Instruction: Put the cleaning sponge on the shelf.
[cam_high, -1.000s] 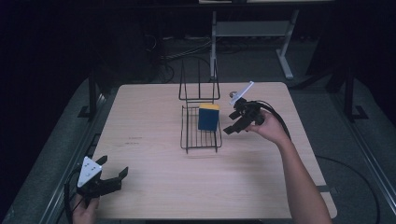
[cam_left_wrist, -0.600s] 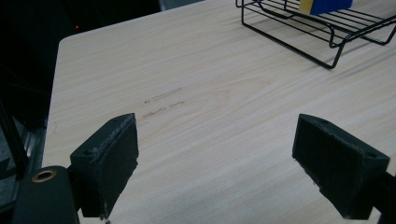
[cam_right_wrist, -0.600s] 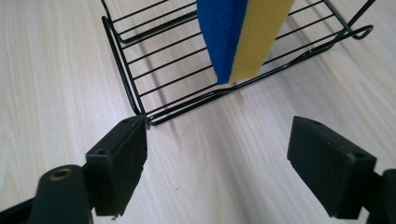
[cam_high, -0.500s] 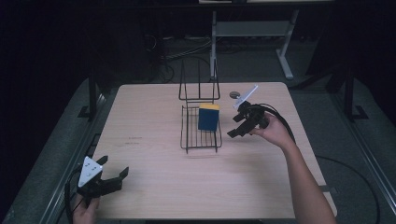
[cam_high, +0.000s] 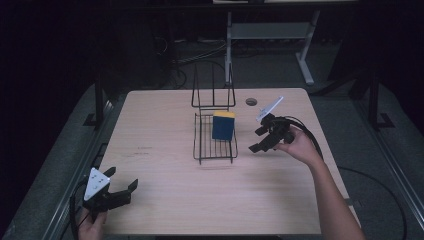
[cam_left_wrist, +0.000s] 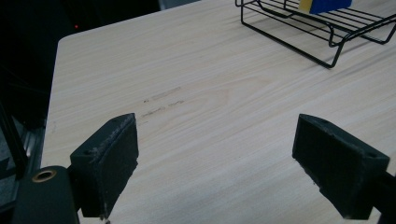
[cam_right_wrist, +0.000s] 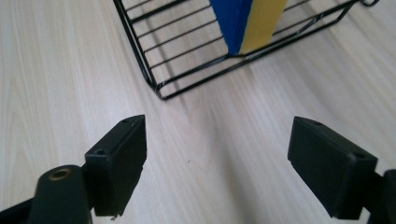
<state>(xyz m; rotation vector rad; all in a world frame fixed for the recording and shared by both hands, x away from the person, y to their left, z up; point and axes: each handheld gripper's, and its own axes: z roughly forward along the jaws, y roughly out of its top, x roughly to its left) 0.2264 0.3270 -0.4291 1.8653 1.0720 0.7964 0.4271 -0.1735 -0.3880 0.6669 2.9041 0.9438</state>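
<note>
A black wire rack (cam_high: 215, 140) sits mid-table with its tall back (cam_high: 213, 92) rising at the far end. A blue and yellow sponge (cam_high: 223, 125) stands upright in the rack, leaning against its right side; it also shows as the sponge (cam_right_wrist: 247, 23) in the right gripper view. My right gripper (cam_high: 257, 140) hovers open just right of the rack, its jaws wide apart over bare wood with nothing between them. My left gripper (cam_high: 122, 182) rests open at the table's near left corner, jaws empty, pointing toward the rack (cam_left_wrist: 317, 32).
The light wooden table (cam_high: 165, 150) has a small round grommet hole (cam_high: 251, 102) near its far edge. Faint scuff marks (cam_left_wrist: 161, 100) lie left of the rack. A metal stand (cam_high: 270, 35) and cables sit on the dark floor beyond. Cables trail from both grippers.
My right gripper has drawn back from the rack, moving slightly right and toward me. The sponge stays standing in the rack. The left gripper has not moved.
</note>
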